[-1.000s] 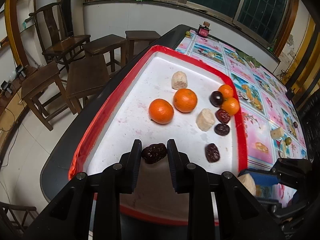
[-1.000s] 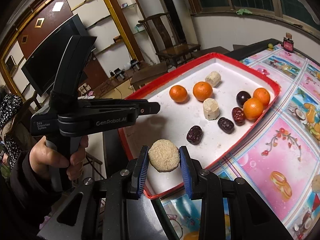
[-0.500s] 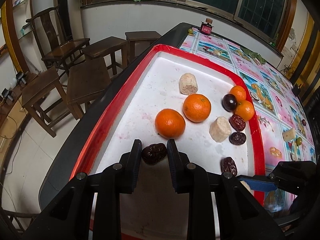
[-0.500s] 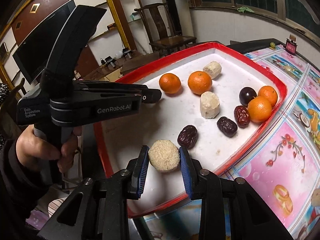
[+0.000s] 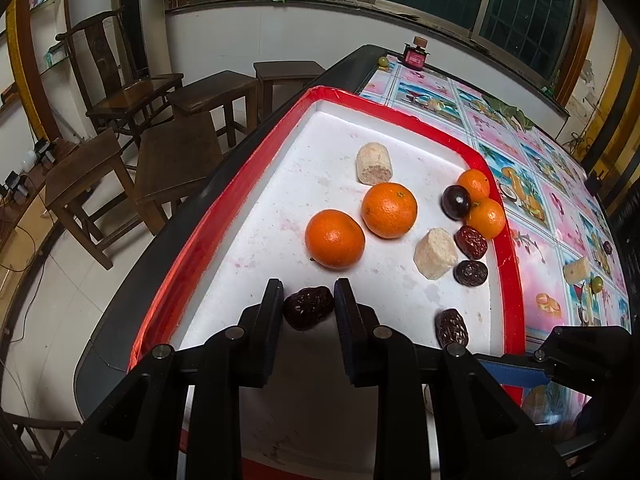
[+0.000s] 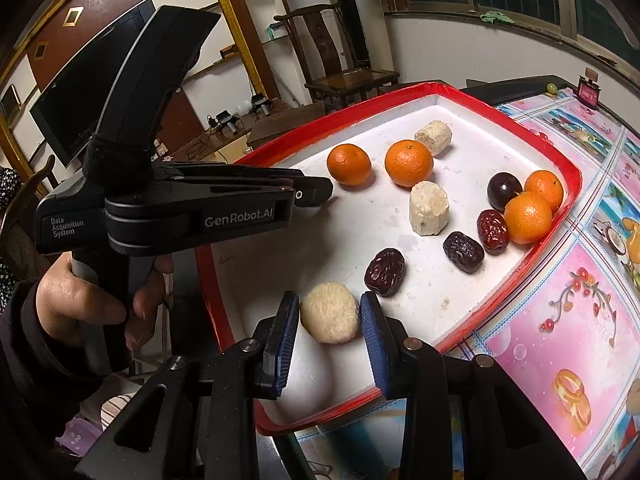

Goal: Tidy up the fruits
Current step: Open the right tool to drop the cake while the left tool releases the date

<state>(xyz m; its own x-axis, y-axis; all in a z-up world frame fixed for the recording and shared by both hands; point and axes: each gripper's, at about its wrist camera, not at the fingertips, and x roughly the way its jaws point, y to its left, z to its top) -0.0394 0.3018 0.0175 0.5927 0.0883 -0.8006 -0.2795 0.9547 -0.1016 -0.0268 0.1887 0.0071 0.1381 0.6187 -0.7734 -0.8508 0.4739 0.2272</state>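
A white tray with a red rim (image 5: 508,264) holds two oranges (image 5: 335,239), two smaller oranges, a dark plum (image 5: 456,202), pale cut pieces (image 5: 435,254) and several wrinkled dates (image 5: 451,328). My left gripper (image 5: 308,300) is shut on a dark date (image 5: 308,307) just above the tray's near end. The right gripper (image 6: 330,312) has its jaws opening around a pale round piece (image 6: 329,313), which rests on the tray floor (image 6: 424,288) with a thin gap at the pads. A date (image 6: 385,271) lies just beyond it.
The tray sits on a table with a pink pictured cloth (image 6: 568,320). A pale piece (image 5: 576,270) and a small green fruit (image 5: 597,282) lie on that cloth. Wooden stools (image 5: 176,156) and a chair stand left of the table. A person's hand (image 6: 80,300) grips the left tool.
The right gripper's jaws have widened and the pale round piece has gone down onto the tray floor. The left gripper keeps its hold on the date.
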